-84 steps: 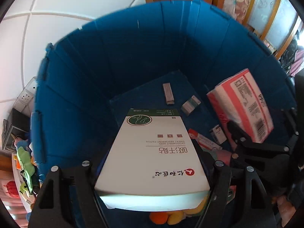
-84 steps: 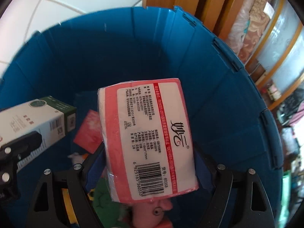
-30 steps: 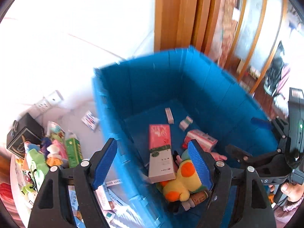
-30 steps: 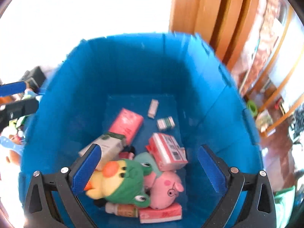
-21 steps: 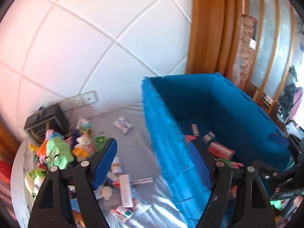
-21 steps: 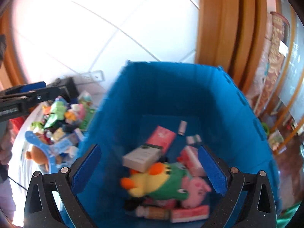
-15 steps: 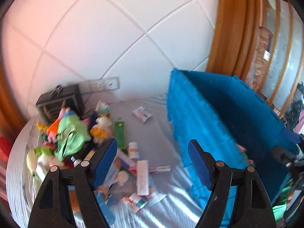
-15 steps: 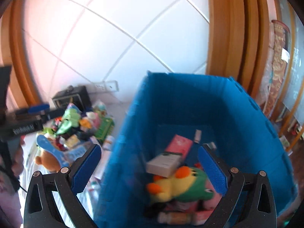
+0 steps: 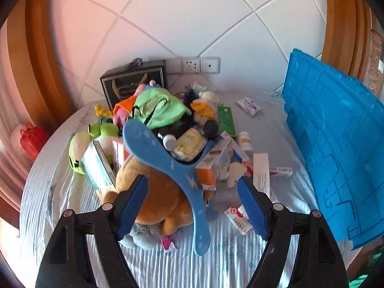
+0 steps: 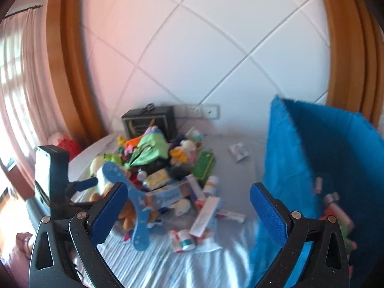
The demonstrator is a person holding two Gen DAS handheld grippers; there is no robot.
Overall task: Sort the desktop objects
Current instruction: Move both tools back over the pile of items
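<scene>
Round table (image 9: 240, 264) under a pale striped cloth, set against a white tiled wall. At its right edge, a tall blue crate (image 9: 336, 144), a few boxes lying inside it in the right wrist view (image 10: 336, 206). Heaped on the left half of the table, the unsorted pile: black gift box (image 9: 134, 81) at the back by the wall sockets, brown plush bear (image 9: 158, 196) at the front, blue three-armed boomerang (image 9: 165, 163) lying across it, green cloth (image 9: 158, 108) on top, green carton (image 9: 225, 122) to the right, long white box (image 9: 261, 172) just beside the heap. Left gripper (image 9: 192, 206) over the bear, jaws spread wide, holding nothing. Right gripper (image 10: 189, 213) likewise spread and empty, between heap and crate.
</scene>
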